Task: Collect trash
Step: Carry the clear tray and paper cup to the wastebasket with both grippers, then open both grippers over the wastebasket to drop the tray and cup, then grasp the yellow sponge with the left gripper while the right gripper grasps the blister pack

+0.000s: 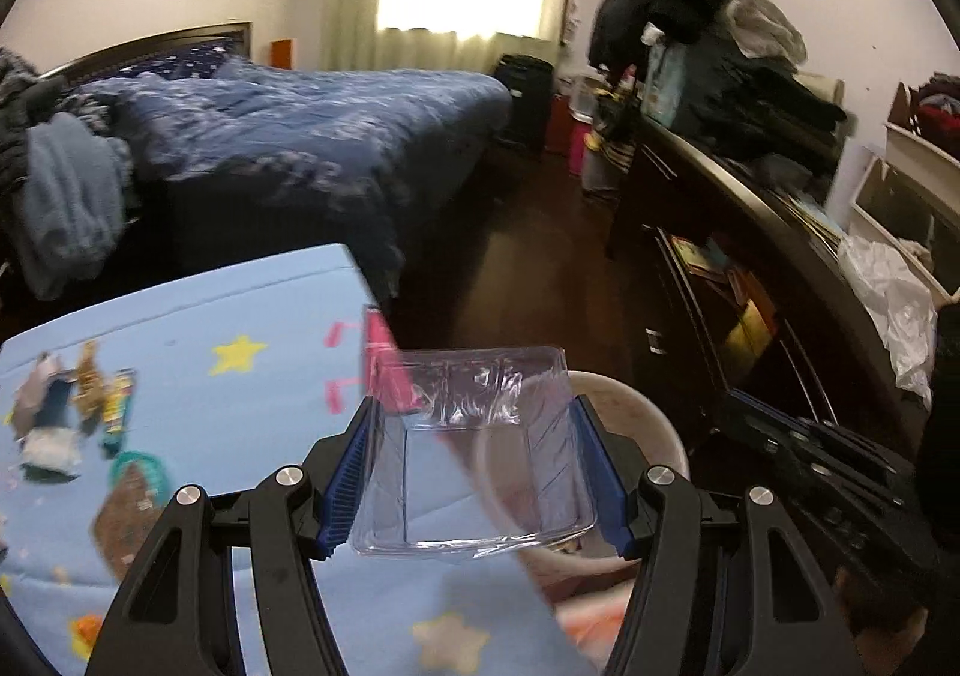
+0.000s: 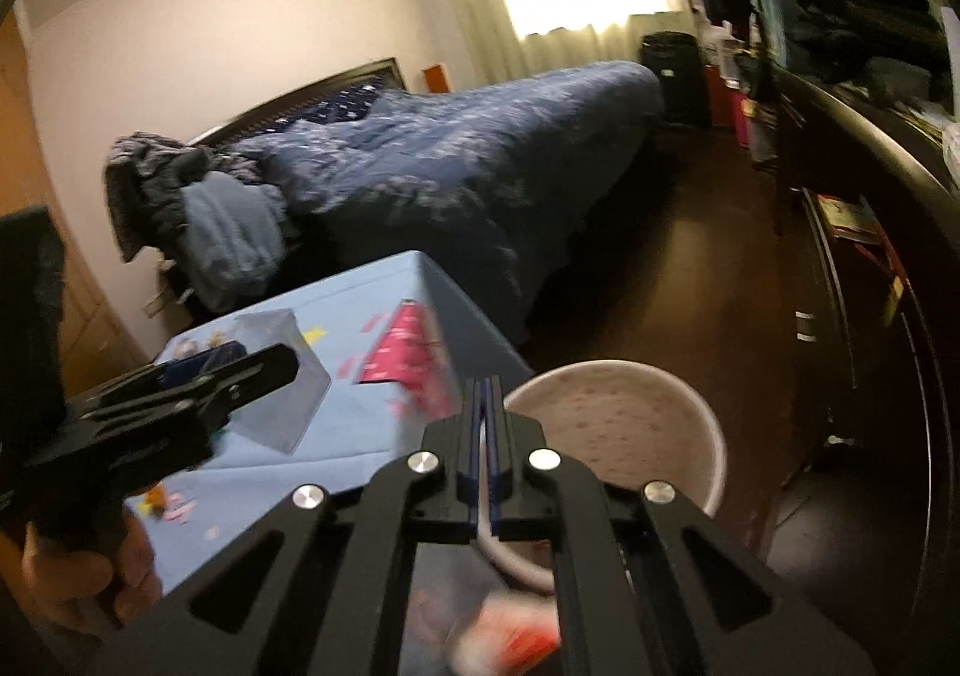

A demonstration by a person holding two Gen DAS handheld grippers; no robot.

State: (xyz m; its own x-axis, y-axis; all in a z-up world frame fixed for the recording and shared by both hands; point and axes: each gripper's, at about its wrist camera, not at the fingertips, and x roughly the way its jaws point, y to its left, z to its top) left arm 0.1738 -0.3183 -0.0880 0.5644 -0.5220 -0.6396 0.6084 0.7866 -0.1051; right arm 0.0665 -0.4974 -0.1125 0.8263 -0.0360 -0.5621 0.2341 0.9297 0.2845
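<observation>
Left gripper [image 1: 477, 469] clamps a clear plastic tray [image 1: 474, 448]; right gripper [image 2: 486, 436] is clenched empty. Next, likely release over the round white bin [image 2: 624, 424] at two o'clock.

Clear plastic, printed cloth, dark wood

The container [image 1: 474, 454] is glossy, see-through plastic; the table cover [image 1: 198, 328] looks like matt printed cloth; the bin [image 2: 630, 424] is smooth and speckled; the floor [image 1: 540, 262] is polished dark wood.

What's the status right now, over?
Left tool clamped on clear plastic tray. Right tool shut, empty. Bin just ahead, open. Nothing blocking.
</observation>
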